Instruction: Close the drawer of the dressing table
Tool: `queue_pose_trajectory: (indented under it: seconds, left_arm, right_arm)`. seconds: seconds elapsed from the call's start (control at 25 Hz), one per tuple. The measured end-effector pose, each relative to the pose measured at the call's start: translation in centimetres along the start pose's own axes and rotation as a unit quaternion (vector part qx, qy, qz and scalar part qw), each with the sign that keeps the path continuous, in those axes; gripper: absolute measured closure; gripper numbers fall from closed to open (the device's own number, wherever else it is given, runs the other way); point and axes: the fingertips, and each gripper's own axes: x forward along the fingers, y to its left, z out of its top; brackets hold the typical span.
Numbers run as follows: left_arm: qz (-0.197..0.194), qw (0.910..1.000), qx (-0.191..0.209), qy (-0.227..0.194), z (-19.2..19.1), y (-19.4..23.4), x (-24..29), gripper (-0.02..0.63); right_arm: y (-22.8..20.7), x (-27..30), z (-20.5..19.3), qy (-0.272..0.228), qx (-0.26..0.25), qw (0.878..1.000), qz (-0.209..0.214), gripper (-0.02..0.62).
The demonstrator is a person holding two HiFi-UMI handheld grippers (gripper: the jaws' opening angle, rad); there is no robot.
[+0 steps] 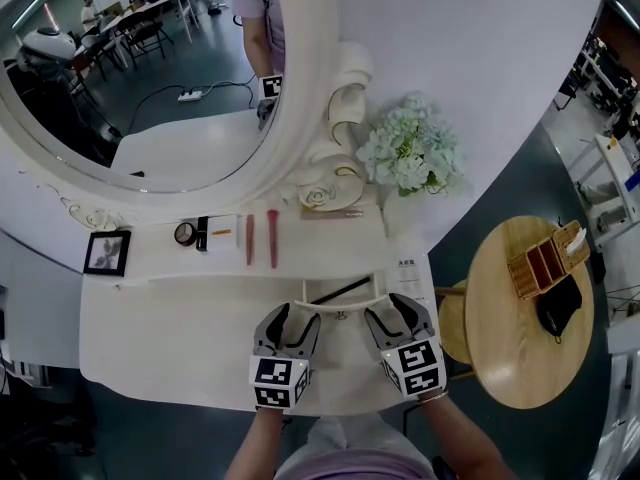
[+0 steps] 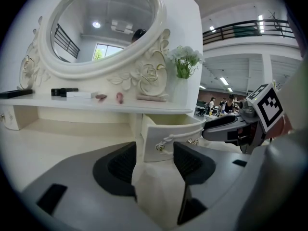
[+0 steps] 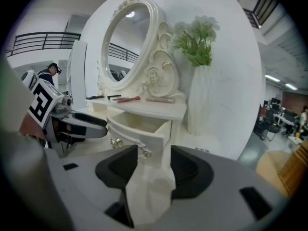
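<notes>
Nearest, at the front edge of the dressing table [image 1: 170, 338]:

1. Left gripper [image 1: 288, 314], held by a person, marker cube on its back. Jaws stand wide, with nothing between the pads. In its own view the left gripper [image 2: 154, 159] looks through the gap at the left end of the drawer front.
2. Right gripper [image 1: 394, 312], just beside the first, same make. Jaws also wide and empty. Its own view has the right gripper [image 3: 154, 163] lined up with the right end of the drawer front, one handle knob showing in the gap.

Next, just beyond both sets of fingertips:

3. Drawer [image 1: 340, 306], white, curved front with a bar handle on two knobs. It is pulled out from under the raised shelf, and its cream inside is open to view [image 2: 169, 137] [image 3: 138, 131]. A slim dark item [image 1: 340, 290] lies in it. The tips sit one at each end of the front, outside the jaws. Whether they touch it cannot be told.

Further back, on the shelf:

4. Two reddish sticks [image 1: 260, 238], a round compact [image 1: 185, 233] and a small framed picture [image 1: 107, 252].

Rearmost:

5. Oval mirror [image 1: 130, 68] in a carved white frame.
6. Pale flowers [image 1: 410, 153] in a white vase, to the mirror's right.

Off to the right, apart from the table:

7. Round wooden side table [image 1: 510, 348] carrying a wooden box [image 1: 545, 258].
</notes>
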Motion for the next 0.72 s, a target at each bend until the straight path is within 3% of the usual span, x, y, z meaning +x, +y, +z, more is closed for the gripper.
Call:
queue_pose_trajectory:
  seconds: [0.72]
  left_arm:
    - [-0.002,0.9998,0.018,0.006,0.42,-0.58,0.73,0.410]
  right_arm:
    - [0.34,0.26,0.03,0.000,-0.013,1.000,0.011,0.419]
